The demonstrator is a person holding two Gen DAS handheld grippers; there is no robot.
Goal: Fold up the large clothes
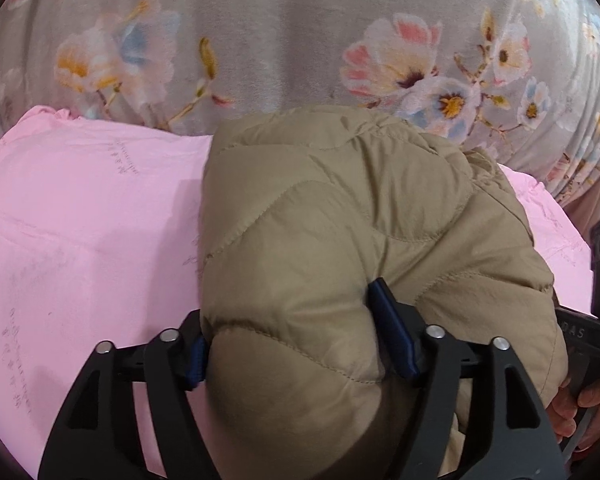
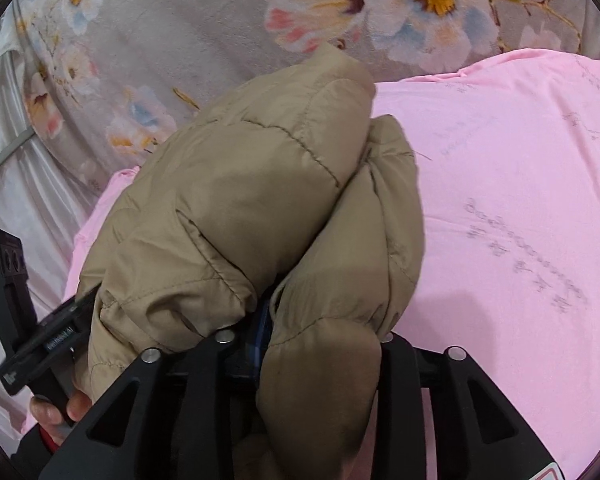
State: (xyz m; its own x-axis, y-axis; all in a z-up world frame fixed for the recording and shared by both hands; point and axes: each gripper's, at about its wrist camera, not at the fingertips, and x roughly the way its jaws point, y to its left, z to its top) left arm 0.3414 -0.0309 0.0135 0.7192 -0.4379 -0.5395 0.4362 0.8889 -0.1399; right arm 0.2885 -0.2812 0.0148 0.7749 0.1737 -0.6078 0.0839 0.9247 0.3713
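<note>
Puffy tan quilted jacket (image 1: 340, 220), bunched

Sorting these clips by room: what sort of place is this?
Probably a bedroom, on a bed: a pink sheet lies over a plush floral blanket, with the tan puffer jacket being folded on top.

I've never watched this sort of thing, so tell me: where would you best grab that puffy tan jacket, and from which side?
Grip a quilted fold near the edge of the tan jacket, coming in from the near side. The padding bulges into thick ridges that two fingers can pinch. Both the left gripper and right gripper are already clamped that way, above the pink sheet.
</note>
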